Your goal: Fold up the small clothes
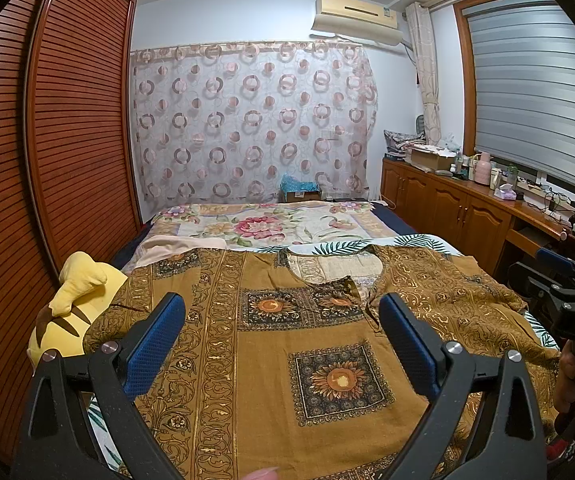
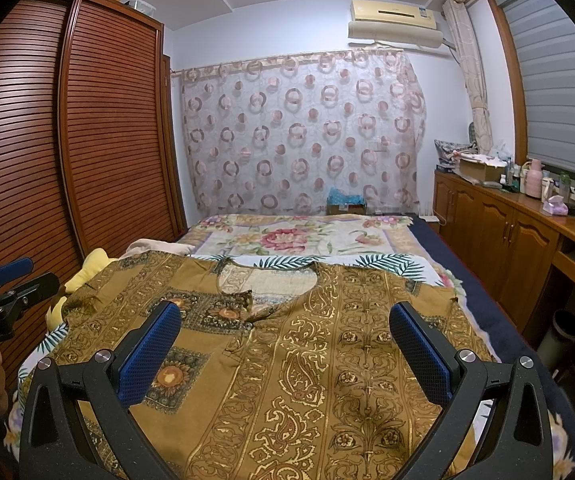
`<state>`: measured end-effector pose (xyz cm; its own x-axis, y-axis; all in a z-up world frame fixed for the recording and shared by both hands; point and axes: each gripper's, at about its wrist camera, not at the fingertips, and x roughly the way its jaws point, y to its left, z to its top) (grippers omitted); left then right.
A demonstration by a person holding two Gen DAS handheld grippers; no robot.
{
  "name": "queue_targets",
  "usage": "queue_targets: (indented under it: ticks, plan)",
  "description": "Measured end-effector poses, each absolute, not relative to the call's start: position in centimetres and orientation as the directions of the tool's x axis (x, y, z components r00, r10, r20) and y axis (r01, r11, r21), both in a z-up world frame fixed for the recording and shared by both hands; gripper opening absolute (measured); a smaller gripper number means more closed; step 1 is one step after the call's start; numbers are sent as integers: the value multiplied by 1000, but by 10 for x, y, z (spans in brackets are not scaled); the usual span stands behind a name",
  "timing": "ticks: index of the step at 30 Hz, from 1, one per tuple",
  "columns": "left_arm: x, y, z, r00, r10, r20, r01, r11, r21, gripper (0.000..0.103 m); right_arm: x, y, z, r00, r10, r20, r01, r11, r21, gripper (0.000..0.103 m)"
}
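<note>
Two tools, left point(image 1: 281, 314) and right point(image 2: 285, 322), jaws apart, above the flat brown patterned shirt point(image 1: 271, 360), none gripped.

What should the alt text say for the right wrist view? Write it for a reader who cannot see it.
The open right gripper hovers over a brown, gold-patterned top spread flat and unfolded on a bed, neckline toward the far end. The left gripper shows at the left edge beside a yellow plush toy; a louvered wardrobe stands behind.
</note>
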<state>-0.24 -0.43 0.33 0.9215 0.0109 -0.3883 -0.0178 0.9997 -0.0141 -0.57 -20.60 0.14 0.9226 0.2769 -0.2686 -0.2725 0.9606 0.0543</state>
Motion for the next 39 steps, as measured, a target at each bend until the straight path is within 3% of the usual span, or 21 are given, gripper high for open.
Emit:
queue_targets:
  ticks: [39]
  plan:
    - [0,-3,0,911,14,-412,-23,1000,-17,98,-3,-199,-6,907,298,-297,-297,953,51,103]
